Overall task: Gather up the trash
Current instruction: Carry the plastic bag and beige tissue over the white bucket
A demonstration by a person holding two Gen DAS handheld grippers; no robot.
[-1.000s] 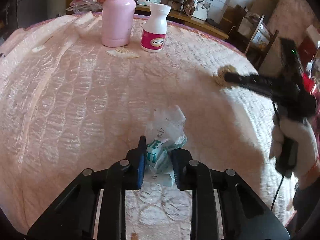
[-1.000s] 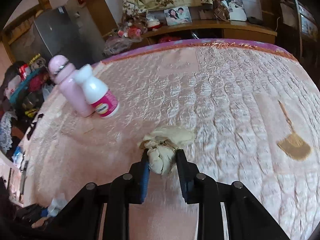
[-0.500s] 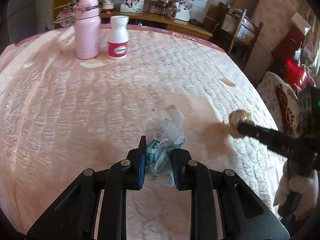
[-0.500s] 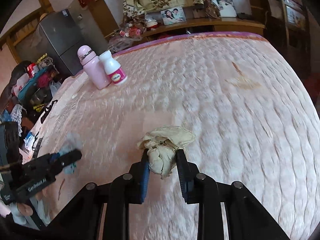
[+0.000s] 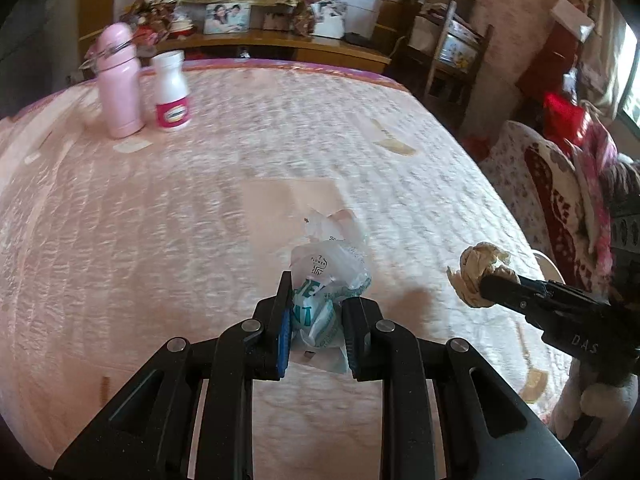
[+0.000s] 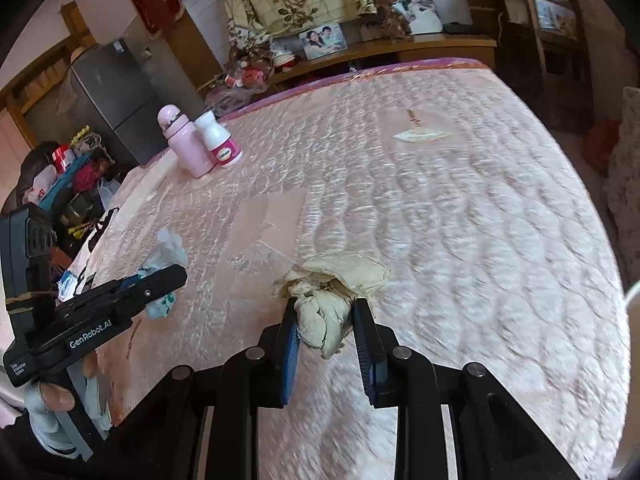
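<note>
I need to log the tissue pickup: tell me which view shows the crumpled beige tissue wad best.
The right wrist view: the crumpled beige tissue wad sits centred and close, clamped in the right gripper. The left wrist view shows the wad only small, near the right edge, partly hidden by a finger.

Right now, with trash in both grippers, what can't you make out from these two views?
- Bin or bag for the trash: in neither view.
- White bottle label text: too small, motion-blurred in both views.
- Plastic wrapper lower part: left wrist view, hidden between the left gripper fingers.
- Crumpled paper wad sides: right wrist view, hidden by the right gripper pads.
</note>
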